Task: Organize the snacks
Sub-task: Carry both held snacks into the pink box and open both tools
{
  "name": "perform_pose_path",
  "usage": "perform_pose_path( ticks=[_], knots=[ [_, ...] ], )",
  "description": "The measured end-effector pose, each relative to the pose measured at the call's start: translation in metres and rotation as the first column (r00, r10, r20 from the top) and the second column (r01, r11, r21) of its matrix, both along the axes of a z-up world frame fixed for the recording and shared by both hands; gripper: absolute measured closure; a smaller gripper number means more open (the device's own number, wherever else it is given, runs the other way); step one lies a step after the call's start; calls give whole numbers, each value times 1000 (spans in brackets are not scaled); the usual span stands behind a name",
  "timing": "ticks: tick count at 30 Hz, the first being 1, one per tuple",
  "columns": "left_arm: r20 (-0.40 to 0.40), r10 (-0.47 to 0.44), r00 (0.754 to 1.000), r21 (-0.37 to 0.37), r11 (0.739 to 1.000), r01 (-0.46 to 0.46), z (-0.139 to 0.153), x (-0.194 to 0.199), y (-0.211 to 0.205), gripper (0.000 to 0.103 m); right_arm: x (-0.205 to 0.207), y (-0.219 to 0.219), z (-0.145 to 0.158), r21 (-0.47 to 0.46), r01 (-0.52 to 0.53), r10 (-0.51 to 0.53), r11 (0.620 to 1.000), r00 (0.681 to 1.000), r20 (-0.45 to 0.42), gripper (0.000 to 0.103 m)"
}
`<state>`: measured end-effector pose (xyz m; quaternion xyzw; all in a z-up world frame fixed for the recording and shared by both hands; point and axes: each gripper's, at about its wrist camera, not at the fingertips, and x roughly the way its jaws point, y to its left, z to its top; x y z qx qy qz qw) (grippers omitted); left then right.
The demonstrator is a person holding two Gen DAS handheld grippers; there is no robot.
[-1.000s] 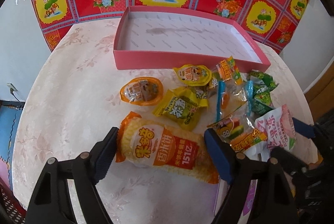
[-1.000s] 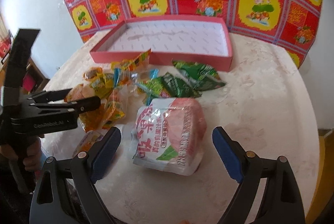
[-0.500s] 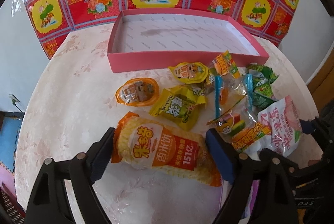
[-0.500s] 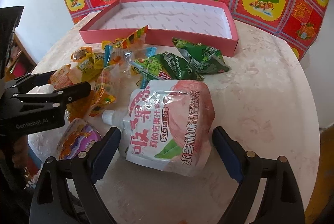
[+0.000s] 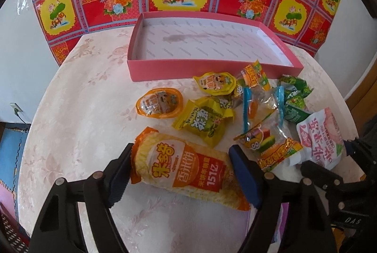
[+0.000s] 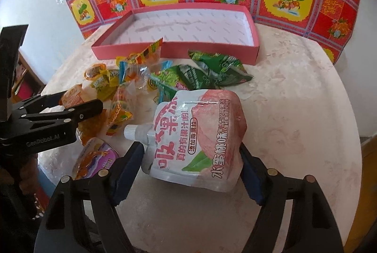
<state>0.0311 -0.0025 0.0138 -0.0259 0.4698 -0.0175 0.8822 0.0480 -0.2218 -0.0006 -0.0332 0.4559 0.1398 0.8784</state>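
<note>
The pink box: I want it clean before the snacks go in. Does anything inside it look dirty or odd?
Yes. The pink box holds no snacks, but a grey-brown smear runs across its white lining toward the back. It looks like a stain or scuff rather than part of the printed pattern; what caused it cannot be told. The box walls look intact.

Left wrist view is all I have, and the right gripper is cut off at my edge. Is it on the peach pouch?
Observer: Yes. The right gripper straddles the peach jelly pouch. Its jaws have just been closing, and both pads touch the pouch's sides.
Operator: Lifted?
Observer: Not that I can see. It lies flat on the table, with its white spout cap pointing left in the right wrist view.
Operator: Anything beside that gripper?
Observer: A purple-lidded jelly cup lies just left of its left finger.
</note>
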Motion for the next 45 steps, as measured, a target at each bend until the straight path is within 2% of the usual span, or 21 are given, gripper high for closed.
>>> perform_pose_path(
  ticks=[9, 24, 45],
  knots=[
    [74, 3, 997, -7, 1000, -3, 33, -9, 5, 21, -7, -8, 20, 48, -1, -2, 999, 998, 70, 25],
    [138, -2, 990, -11, 1000, 4, 67, 23, 4, 21, 17, -15, 61, 75, -24, 11, 997, 985, 174, 25],
    [140, -10, 990, -23, 1000, 13, 70, 110, 4, 21, 111, -7, 69, 120, -34, 17, 992, 990, 142, 25]
  ],
)
